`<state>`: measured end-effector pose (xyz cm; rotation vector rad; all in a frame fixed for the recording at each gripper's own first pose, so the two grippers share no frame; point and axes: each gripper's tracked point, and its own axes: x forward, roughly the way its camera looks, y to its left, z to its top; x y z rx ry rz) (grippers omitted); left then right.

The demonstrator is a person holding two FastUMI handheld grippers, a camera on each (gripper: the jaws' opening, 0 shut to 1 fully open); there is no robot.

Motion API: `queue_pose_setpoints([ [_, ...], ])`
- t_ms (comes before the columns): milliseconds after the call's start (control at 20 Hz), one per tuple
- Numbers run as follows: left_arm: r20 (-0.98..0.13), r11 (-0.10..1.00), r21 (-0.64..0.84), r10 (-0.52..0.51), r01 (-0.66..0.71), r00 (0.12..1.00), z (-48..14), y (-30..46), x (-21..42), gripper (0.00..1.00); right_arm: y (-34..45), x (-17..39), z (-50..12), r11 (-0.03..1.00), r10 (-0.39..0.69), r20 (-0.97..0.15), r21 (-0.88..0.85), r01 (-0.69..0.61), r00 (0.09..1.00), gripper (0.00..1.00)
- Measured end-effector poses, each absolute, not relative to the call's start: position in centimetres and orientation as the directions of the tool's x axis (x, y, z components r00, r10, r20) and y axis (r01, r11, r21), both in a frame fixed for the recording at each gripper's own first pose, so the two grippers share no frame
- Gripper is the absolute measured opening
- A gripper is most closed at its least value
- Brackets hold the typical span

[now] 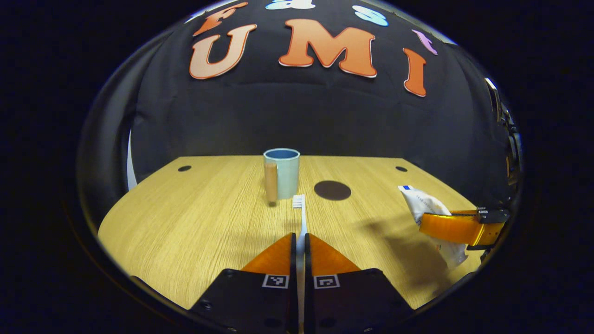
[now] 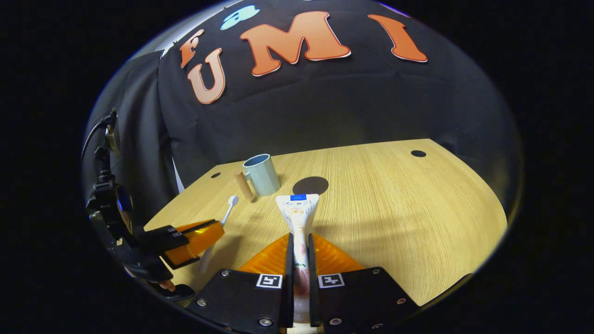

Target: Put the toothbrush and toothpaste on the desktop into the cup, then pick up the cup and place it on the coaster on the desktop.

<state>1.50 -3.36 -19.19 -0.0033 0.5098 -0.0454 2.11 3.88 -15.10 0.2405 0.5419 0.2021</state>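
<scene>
A white toothbrush (image 1: 301, 218) sticks forward from my left gripper (image 1: 300, 241), which is shut on its handle, bristle head pointing at the cup. The pale blue cup (image 1: 283, 171) with a wooden handle stands upright mid-table. A dark round coaster (image 1: 332, 190) lies flat just right of it. My right gripper (image 2: 300, 241) is shut on a white toothpaste tube (image 2: 299, 213), whose flat end points toward the coaster (image 2: 311, 185) and cup (image 2: 262, 174). In the left gripper view the right gripper (image 1: 459, 227) holds the tube (image 1: 424, 202) at the far right. The left gripper (image 2: 195, 241) with the toothbrush (image 2: 229, 206) shows at the left of the right gripper view.
The wooden table (image 1: 195, 222) has small dark holes near its back corners (image 1: 184, 168). The black cloth wall rises right behind the table's back edge. A person's hand and cabled rig (image 2: 111, 208) sit at the left of the right gripper view.
</scene>
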Motion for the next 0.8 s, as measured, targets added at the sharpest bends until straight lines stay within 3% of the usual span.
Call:
queue_pose_setpoints([
  [400,-0.345,0.998,-0.050,-0.063,0.048,0.937,-13.2,-2.2,8.6,0.05,2.9,4.7,-12.3,0.955,0.234,-0.418,0.269,-0.126,0.878,0.14],
  [450,-0.334,0.996,-0.078,-0.073,0.049,0.940,-12.8,-2.2,9.6,0.00,2.8,5.2,-12.0,0.956,0.228,-0.410,0.269,-0.122,0.883,0.14],
  [500,-0.322,0.994,-0.096,-0.080,0.052,0.943,-12.2,-2.3,10.7,0.05,2.7,5.5,-11.9,0.956,0.223,-0.407,0.269,-0.117,0.886,0.14],
  [800,-0.225,0.992,-0.102,-0.090,0.069,0.970,-9.6,-1.3,17.4,0.05,1.5,7.2,-11.7,0.964,0.187,-0.401,0.252,-0.088,0.897,0.14],
])
